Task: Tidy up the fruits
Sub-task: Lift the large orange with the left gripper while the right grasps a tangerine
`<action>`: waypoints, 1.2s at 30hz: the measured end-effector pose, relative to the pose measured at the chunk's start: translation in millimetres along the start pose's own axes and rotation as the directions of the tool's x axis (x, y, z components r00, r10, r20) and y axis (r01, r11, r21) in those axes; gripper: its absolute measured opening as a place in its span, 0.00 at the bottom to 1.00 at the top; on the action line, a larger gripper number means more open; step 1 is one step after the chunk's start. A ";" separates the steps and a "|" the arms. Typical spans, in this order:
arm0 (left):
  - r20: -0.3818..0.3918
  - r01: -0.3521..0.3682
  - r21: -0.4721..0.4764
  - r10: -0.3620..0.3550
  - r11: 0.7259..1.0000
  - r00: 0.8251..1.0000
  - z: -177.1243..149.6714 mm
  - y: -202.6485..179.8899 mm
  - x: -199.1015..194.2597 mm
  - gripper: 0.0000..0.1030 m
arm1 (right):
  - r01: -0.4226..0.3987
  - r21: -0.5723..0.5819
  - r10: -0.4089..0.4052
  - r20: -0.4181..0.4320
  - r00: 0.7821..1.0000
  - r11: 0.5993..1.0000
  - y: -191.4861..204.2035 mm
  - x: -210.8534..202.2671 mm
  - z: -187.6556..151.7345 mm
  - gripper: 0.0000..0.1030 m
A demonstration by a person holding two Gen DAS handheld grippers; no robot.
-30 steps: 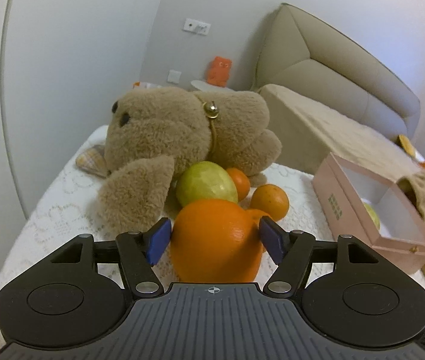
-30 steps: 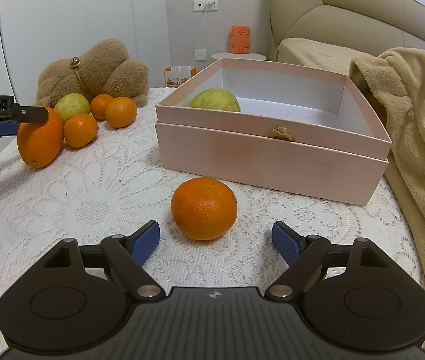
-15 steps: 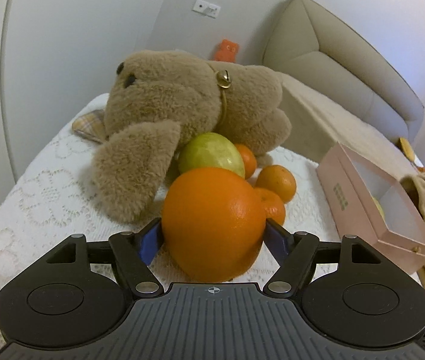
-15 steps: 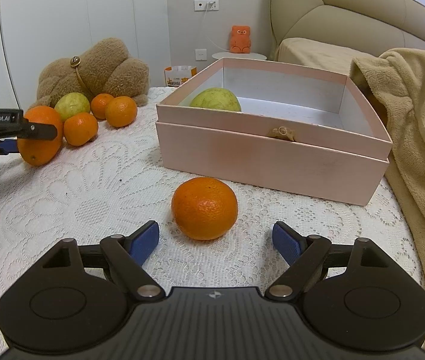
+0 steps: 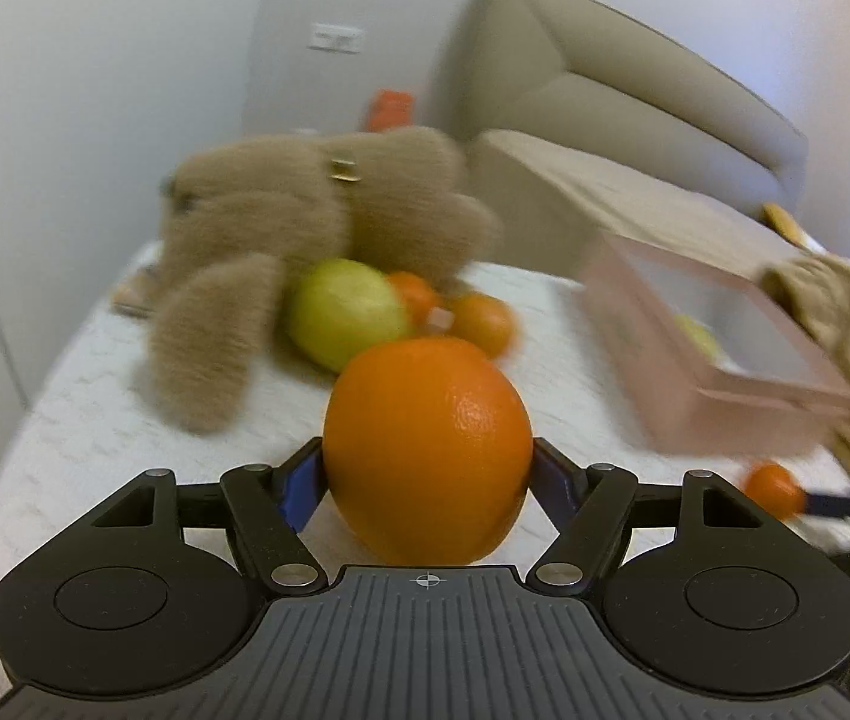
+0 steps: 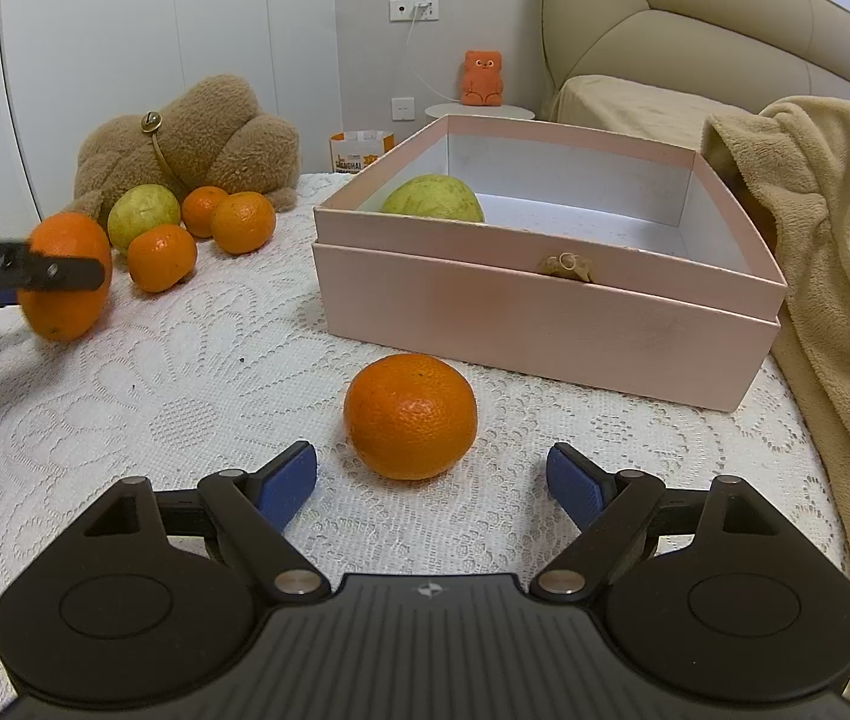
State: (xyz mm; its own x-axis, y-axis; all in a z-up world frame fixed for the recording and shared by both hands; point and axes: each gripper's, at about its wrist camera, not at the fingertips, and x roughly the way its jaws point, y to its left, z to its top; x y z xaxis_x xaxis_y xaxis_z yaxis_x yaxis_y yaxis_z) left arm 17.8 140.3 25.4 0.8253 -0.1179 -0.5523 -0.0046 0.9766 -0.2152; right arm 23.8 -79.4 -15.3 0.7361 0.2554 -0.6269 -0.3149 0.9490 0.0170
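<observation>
- Left wrist view: the left gripper (image 5: 427, 480) has its jaws clamped on a large orange (image 5: 427, 450), one blue pad on each flank. The right wrist view shows this fruit carried clear of the lace-covered worktop (image 6: 185, 372).
- Judgement: the step in hand is carrying that orange to the pink box (image 6: 544, 312). Keep the squeeze steady, clear the near wall, and release low beside the green fruit (image 6: 433, 198) already inside.
- Three small oranges (image 6: 161, 257) and a green fruit (image 6: 143, 210) wait by the teddy bear (image 6: 197, 138).
- Right wrist view: the right gripper (image 6: 430, 483) has its jaws wide apart, touching nothing; a mandarin (image 6: 410, 414) sits on the worktop just ahead of them.
</observation>
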 end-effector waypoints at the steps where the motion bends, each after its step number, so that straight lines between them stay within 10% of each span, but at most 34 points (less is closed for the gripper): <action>1: -0.019 0.031 0.015 -0.031 0.999 0.999 -3.0 -8.1 -2.5 0.74 | 0.000 0.000 0.000 0.000 1.000 1.000 0.1 0.0 0.0 0.82; 7: -0.091 0.039 0.149 -0.026 0.988 0.996 -15.7 -48.1 1.0 0.75 | 0.001 0.000 -0.001 0.000 1.000 1.000 0.1 0.0 0.1 0.82; 20: -0.088 0.115 -0.050 -0.119 0.992 0.989 -14.4 -28.8 28.9 0.74 | 0.002 -0.003 -0.002 -0.001 1.000 1.000 0.1 0.3 0.2 0.83; 36: 0.022 0.151 0.022 -0.152 0.988 0.988 -19.7 -41.5 3.7 0.73 | -0.048 -0.044 0.046 -0.043 0.998 0.998 4.8 6.8 2.4 1.00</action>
State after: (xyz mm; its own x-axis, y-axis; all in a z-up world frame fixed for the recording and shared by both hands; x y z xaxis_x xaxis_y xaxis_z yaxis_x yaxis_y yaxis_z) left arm 9.9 95.9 16.4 0.8288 -0.2607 -0.4951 0.1329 0.9512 -0.2783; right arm 28.8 -72.6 -17.6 0.6942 0.2903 -0.6587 -0.3759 0.9266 0.0123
